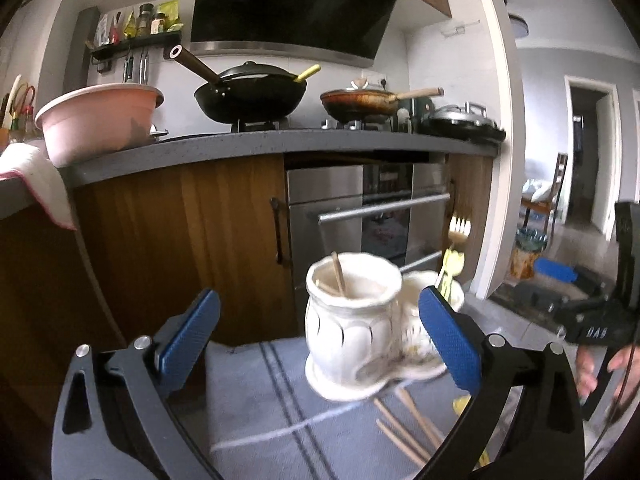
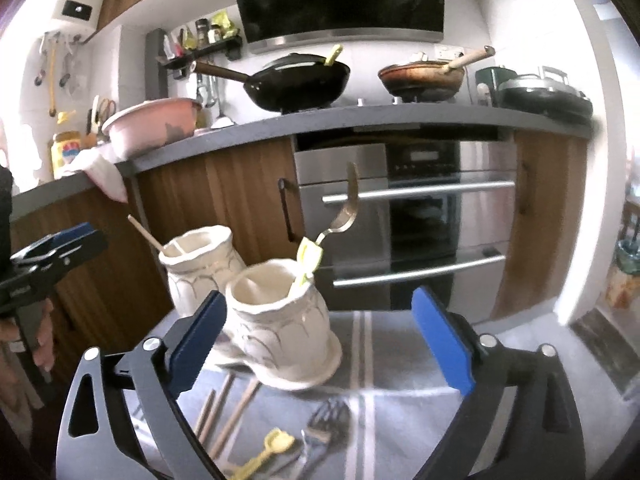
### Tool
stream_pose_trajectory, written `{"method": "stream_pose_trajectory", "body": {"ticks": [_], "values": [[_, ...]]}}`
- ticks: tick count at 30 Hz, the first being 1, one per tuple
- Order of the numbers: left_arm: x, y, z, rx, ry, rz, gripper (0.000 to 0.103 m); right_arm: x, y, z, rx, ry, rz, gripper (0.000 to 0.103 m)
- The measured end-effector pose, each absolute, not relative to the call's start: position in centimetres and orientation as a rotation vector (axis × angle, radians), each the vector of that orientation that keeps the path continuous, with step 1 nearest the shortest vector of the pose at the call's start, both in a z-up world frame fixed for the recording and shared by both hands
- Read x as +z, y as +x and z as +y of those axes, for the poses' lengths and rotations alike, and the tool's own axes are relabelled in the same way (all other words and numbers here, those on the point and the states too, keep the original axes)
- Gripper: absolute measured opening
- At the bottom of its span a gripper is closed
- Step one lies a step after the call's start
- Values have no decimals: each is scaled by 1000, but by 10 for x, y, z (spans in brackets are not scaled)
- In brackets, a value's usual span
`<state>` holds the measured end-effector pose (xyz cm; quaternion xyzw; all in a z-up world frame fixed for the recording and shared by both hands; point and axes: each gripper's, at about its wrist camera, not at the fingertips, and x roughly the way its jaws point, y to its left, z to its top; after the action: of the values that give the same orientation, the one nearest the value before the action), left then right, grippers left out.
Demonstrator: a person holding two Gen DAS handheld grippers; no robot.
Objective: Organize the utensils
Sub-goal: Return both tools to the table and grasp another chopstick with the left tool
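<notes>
On the striped cloth [image 2: 400, 368], near the oven [image 2: 424, 216]: double white holder [image 2: 280, 320], two joined cups side by side. Left cup [image 1: 352, 312] has one chopstick [image 1: 339, 274] leaning in it. Right cup [image 2: 276, 312] has a fork [image 2: 340, 216] with a yellow-green handle, tines up, tilted right.

Left gripper [image 1: 320, 340]: fingers spread wide, nothing between the pads. Holder sits in the gap toward the right finger [image 1: 450, 340]; it overlaps the right cup in view, can't tell if touching.

Right gripper [image 2: 324, 344]: fingers spread wide, gripping nothing. Right cup sits just beside the left finger [image 2: 196, 340]; contact unclear.

Loose on the cloth, near side of the holder: chopsticks [image 2: 228, 412], dark fork [image 2: 326, 420], yellow utensil [image 2: 264, 452]. All lying flat, outside the cups.

Each wrist view catches the other gripper at its edge, with a hand [image 1: 600, 368] on its grip.

Far back: counter [image 2: 360, 120] with black wok [image 2: 296, 80], brown pan [image 2: 420, 76], pink bowl [image 2: 152, 124].
</notes>
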<state>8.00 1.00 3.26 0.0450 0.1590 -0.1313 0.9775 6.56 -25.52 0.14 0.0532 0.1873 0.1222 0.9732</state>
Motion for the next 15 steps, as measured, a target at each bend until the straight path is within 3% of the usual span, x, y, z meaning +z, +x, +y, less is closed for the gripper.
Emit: {"method": "stream_pose_trajectory", "body": {"ticks": [15], "values": [[-38, 54, -5, -223, 120, 582, 98, -48, 38, -267, 203, 52, 580, 97]]}}
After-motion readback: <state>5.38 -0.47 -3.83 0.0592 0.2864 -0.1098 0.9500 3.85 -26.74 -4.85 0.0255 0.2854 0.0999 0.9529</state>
